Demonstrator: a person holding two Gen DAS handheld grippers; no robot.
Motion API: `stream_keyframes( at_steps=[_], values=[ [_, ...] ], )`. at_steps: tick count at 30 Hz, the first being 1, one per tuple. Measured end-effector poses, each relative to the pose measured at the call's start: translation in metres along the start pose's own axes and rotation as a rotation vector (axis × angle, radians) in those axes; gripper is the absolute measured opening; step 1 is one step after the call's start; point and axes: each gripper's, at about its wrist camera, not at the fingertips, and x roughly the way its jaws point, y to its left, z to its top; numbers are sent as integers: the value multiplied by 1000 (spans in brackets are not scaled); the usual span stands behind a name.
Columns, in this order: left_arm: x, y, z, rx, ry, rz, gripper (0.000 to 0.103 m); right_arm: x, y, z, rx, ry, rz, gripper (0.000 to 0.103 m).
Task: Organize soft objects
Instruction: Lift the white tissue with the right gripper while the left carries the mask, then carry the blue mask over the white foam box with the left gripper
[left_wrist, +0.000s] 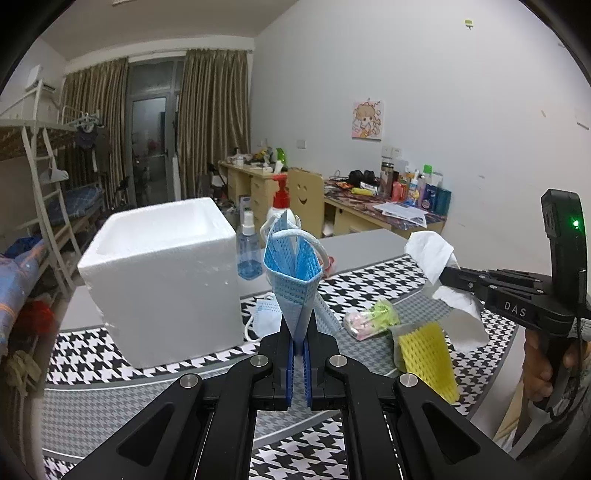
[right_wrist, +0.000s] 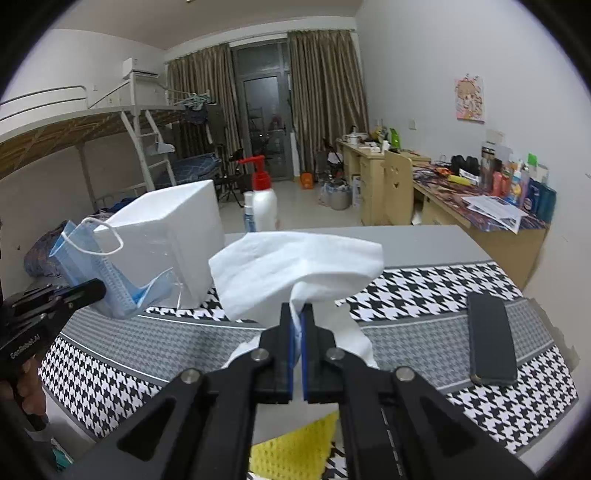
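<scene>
Clamping a folded blue face mask (left_wrist: 293, 280) between its narrow blue pads, the left tool (left_wrist: 299, 354) holds it upright above the houndstooth mat (left_wrist: 92, 354), just right of the white foam box (left_wrist: 162, 277). The box's open top faces up, with free air above its rim. The right tool (right_wrist: 298, 343) is pinched tight on a white tissue (right_wrist: 295, 266), lifted off the desk (right_wrist: 406, 243); the tissue billows over the tool's tips and hides the mat behind it.

A second mask (left_wrist: 264, 314) lies flat at the box's near corner, partly hidden by the held one. A crumpled pink and green wrapper (left_wrist: 369, 317) and a yellow mesh sponge (left_wrist: 428, 358) lie on the mat between the two tools; in the right wrist view the sponge is blurred and cut off under the tool. A dark phone (right_wrist: 491, 339) rests near the mat's right edge, well apart from the tissue.

Behind the box stand a blue spray bottle (left_wrist: 248, 251) and a red-capped pump bottle (right_wrist: 263, 203), close to the far desk edge. Bare grey desk runs beyond the mat on the right.
</scene>
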Motion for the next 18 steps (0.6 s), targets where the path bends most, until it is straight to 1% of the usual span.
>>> stream_keyframes(
  at_steps=[9, 18],
  values=[
    [-8, 9, 10, 1, -19, 31, 4, 7, 22, 16, -22, -20, 58, 5],
    [-11, 22, 20, -25, -35, 95, 4, 12, 42, 29, -59, -37, 98, 5]
  ],
)
